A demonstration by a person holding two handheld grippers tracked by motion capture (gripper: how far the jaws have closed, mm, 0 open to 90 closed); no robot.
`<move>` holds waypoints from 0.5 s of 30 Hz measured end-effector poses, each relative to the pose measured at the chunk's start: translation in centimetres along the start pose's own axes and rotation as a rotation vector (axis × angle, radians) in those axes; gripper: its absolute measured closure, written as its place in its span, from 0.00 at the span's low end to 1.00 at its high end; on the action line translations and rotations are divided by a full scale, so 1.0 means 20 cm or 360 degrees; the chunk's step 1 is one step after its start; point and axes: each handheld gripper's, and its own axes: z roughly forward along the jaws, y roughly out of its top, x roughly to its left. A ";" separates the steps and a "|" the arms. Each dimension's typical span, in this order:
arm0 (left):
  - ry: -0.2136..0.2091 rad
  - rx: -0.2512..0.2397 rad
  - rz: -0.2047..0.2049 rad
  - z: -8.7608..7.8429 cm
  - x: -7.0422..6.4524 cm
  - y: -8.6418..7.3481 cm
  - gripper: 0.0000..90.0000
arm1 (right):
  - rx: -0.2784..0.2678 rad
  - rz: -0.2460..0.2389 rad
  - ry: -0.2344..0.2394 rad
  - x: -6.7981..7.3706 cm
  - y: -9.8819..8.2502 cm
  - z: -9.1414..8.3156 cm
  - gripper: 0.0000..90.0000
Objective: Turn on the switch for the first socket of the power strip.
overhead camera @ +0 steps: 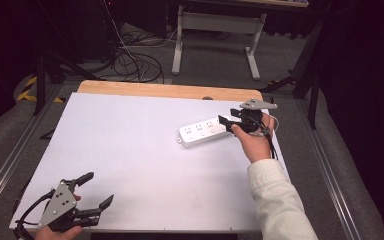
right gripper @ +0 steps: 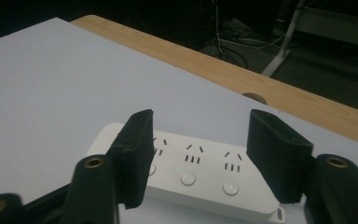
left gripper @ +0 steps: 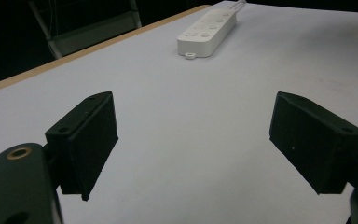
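A white power strip lies flat on a white table, toward the far right corner, its sockets and buttons facing up. The right tool hovers at the strip's right end with its jaws spread. In the right gripper view those jaws stand either side of the strip's width, the body between them; whether they touch it cannot be told. The left tool rests near the near left corner, well apart from the strip, its jaws spread wide and empty.

Judged from this, a grip taken only at the end could let the long strip swing or tilt — its weight sits mostly beyond the jaws. The smooth plastic sides may also slip if the jaws close unevenly, nudging the strip toward the table's right edge.
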 end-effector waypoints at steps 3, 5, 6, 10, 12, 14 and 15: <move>0.0002 0.0000 0.0000 0.00 0.00 0.00 0.18 | -0.0030 -0.0004 0.0032 0.02 0.01 -0.06 0.37; 0.0003 0.0001 0.0000 0.00 0.00 0.00 0.18 | -0.0068 -0.0002 0.0053 0.03 0.02 -0.11 0.35; 0.0003 0.0003 -0.0006 0.00 0.00 0.00 0.18 | -0.0078 0.0002 0.0070 0.04 0.02 -0.13 0.33; 0.0001 0.0000 -0.0022 0.00 0.00 0.00 0.18 | -0.0102 -0.0029 0.0122 0.09 0.02 -0.21 0.28; 0.0001 0.0000 -0.0022 0.00 0.00 0.00 0.18 | -0.0105 -0.0051 0.0153 0.11 0.02 -0.25 0.26; 0.0000 0.0000 -0.0021 0.00 0.00 0.00 0.18 | -0.0119 -0.0065 0.0183 0.14 0.01 -0.28 0.24; 0.0001 0.0000 -0.0021 0.00 0.00 0.00 0.18 | -0.0125 -0.0078 0.0198 0.15 0.01 -0.30 0.24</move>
